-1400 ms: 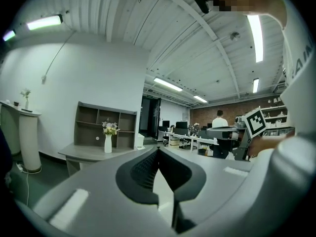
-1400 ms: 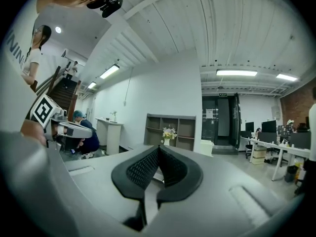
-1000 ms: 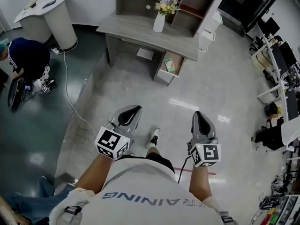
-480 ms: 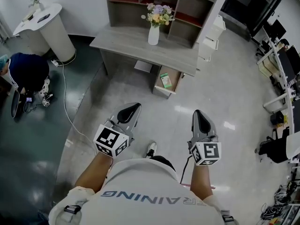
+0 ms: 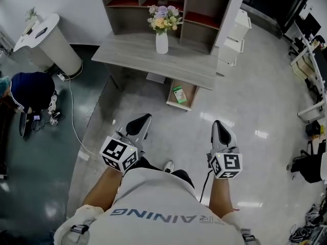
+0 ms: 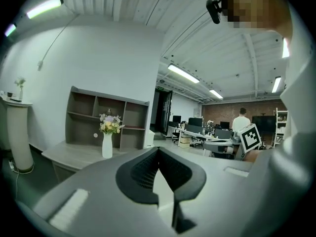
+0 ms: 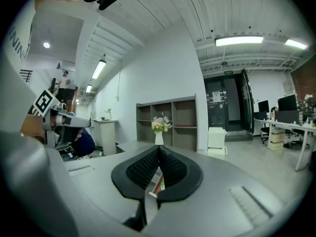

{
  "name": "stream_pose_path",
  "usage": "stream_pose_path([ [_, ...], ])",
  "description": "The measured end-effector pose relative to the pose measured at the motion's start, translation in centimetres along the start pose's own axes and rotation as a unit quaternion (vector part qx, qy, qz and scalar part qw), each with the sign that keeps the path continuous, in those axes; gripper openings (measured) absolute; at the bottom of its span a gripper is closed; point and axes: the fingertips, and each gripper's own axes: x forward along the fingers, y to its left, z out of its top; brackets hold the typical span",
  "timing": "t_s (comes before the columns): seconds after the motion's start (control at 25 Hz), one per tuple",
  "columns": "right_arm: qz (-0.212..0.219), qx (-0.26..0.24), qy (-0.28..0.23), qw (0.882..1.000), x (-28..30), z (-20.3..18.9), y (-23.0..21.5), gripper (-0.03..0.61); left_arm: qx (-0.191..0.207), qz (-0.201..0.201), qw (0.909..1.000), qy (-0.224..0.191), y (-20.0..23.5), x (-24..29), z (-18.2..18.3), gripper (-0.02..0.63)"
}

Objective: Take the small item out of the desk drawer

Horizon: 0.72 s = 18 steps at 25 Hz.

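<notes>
Glossy grey office floor [image 5: 245,106], with a grey desk [image 5: 133,52] at the far side. On the desk, a white vase [image 5: 161,42] of flowers; behind it, an open shelf unit [image 5: 196,14]. Under the desk's right end, a drawer [image 5: 190,93] standing open, the small green item [image 5: 179,94] lying inside, well apart from both grippers. Near, side by side above the floor: left gripper [image 5: 139,124] and right gripper [image 5: 220,130], both aimed toward the desk. Fingers of each pressed together at the tips, nothing pinched between. Far left, a white round pedestal [image 5: 51,45]; below it, a person [image 5: 30,91] crouching on darker floor. Right of the desk, a white cabinet [image 5: 232,40].
</notes>
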Motion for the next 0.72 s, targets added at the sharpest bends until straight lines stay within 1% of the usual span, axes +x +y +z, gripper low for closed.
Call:
stream_pose_path([
  [0.16,-0.013,0.004,0.004,1.000,2.7,-0.5,-1.4,0.014,-0.006,0.003,0.9999,0.015,2.4,3.0,-0.4,0.000],
  [0.28,-0.030,0.002,0.017,0.999,4.8,-0.9,-2.4,0.014,-0.012,-0.013,0.9995,0.025,4.1,5.7,-0.9,0.000],
  [0.36,-0.051,0.003,0.024,0.998,6.1,-1.3,-3.3,0.014,-0.014,-0.029,0.9991,0.030,5.3,7.7,-1.2,0.000],
  [0.48,-0.095,0.013,0.020,0.995,8.0,-1.2,-4.4,0.014,-0.021,-0.052,0.9976,0.040,8.0,10.8,-1.5,0.000],
  [0.6,-0.129,0.018,0.029,0.991,11.1,-1.0,-4.2,0.014,-0.011,-0.072,0.9960,0.052,11.8,13.6,-1.1,0.000],
  [0.72,-0.141,0.006,0.046,0.989,14.8,-0.8,-2.9,0.014,0.010,-0.090,0.9944,0.055,15.7,15.8,-0.5,0.000],
])
